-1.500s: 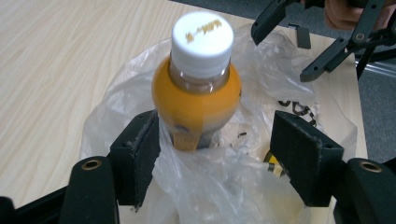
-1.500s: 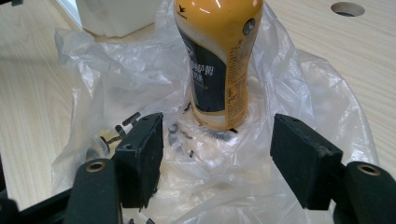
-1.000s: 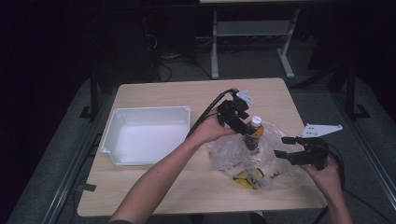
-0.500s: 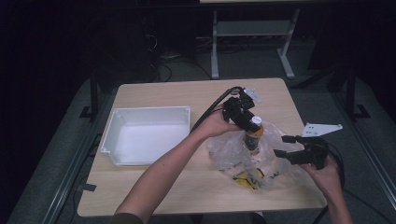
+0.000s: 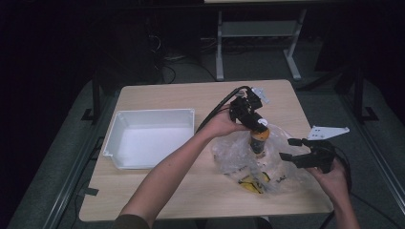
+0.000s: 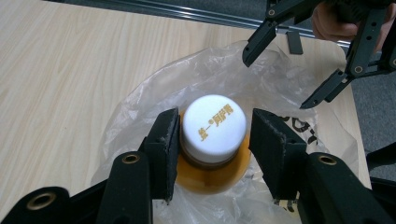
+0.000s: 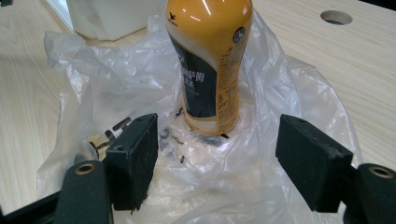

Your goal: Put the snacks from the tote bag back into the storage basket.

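Observation:
An amber drink bottle (image 5: 259,141) with a white cap (image 6: 214,123) stands upright inside a crumpled clear plastic bag (image 5: 234,157) on the wooden table. My left gripper (image 5: 258,125) comes down over it from above. Its jaws have just been closing with the cap between them, and a thin gap still shows at one pad (image 6: 273,149), so it is open. My right gripper (image 5: 287,149) is open just right of the bottle, its pads (image 7: 133,154) wide apart over the bag's plastic (image 7: 93,79), facing the bottle's dark label (image 7: 205,84).
A white tray (image 5: 153,113) sits on the table's left half. Something yellow (image 5: 253,183) lies in the bag near the front edge. The right gripper (image 6: 276,83) shows past the bag in the left gripper view. A round hole (image 7: 336,17) is in the tabletop.
My left gripper has moved down and right over the bottle's cap, and its jaws have narrowed around it. The right gripper has stayed put.

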Available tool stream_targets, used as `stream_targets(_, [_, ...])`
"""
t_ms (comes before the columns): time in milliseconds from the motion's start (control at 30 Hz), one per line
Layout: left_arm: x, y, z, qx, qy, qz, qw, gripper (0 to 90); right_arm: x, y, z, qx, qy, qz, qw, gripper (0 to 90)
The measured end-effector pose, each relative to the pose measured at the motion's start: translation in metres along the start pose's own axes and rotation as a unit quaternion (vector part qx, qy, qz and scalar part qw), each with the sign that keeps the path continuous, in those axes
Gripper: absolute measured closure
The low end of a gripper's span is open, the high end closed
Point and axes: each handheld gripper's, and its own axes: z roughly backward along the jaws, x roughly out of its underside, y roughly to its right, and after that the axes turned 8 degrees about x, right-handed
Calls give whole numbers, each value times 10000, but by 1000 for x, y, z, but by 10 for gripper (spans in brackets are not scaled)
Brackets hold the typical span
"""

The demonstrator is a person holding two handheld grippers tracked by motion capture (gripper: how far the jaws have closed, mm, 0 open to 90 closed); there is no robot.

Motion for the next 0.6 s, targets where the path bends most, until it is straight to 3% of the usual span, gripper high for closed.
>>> stream_targets(600, [-1, -3, -2, 5, -155, -49, 9999, 571, -1, -1, -1, 93, -24, 15, 10000, 287])
